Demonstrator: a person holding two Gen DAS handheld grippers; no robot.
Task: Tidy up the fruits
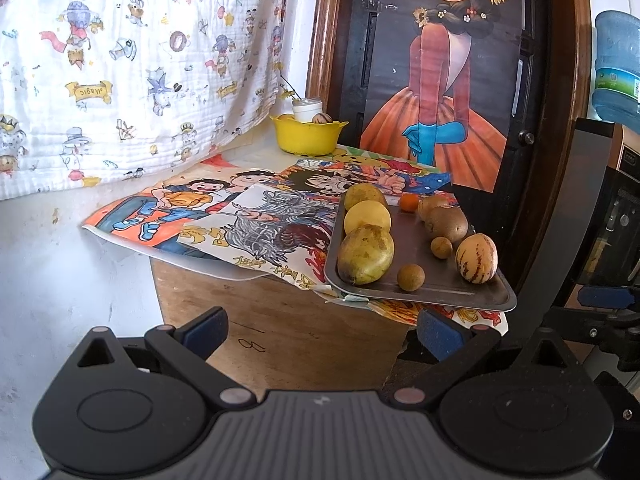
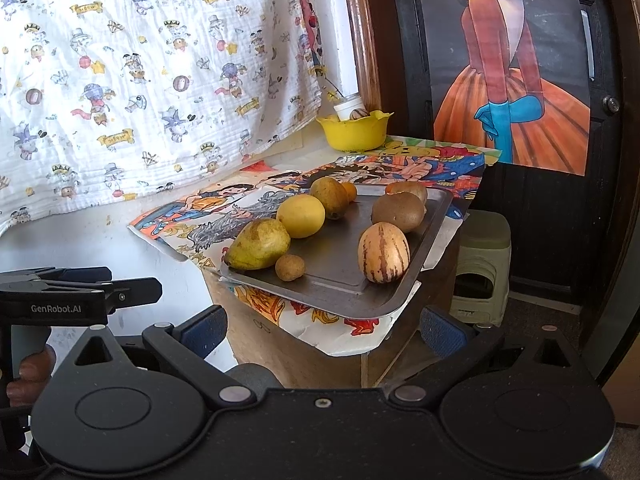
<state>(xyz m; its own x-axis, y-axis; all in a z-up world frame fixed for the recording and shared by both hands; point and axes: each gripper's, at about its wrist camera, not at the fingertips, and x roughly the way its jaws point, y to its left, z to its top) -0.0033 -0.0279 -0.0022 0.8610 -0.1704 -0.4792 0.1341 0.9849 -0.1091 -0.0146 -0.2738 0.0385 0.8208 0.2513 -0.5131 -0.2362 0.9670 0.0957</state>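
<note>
A metal tray (image 1: 452,292) (image 2: 352,292) on a small table holds several fruits: a green pear (image 1: 365,254) (image 2: 260,245), a yellow lemon (image 1: 367,218) (image 2: 301,216), a striped melon (image 1: 476,258) (image 2: 383,253), kiwis (image 1: 446,223) (image 2: 398,211), small brown longans (image 1: 411,277) (image 2: 290,267) and a small orange (image 1: 409,202). A yellow bowl (image 1: 307,136) (image 2: 354,134) stands at the back with a striped fruit and a white cup in it. My left gripper (image 1: 320,334) and right gripper (image 2: 322,332) are both open and empty, short of the tray's near edge.
Colourful drawings (image 1: 208,208) cover the table under the tray. A printed cloth (image 1: 120,60) hangs at the left, a dark door with a poster (image 1: 448,80) stands behind. A small stool (image 2: 480,268) sits right of the table. The left gripper (image 2: 72,292) shows at the right view's left.
</note>
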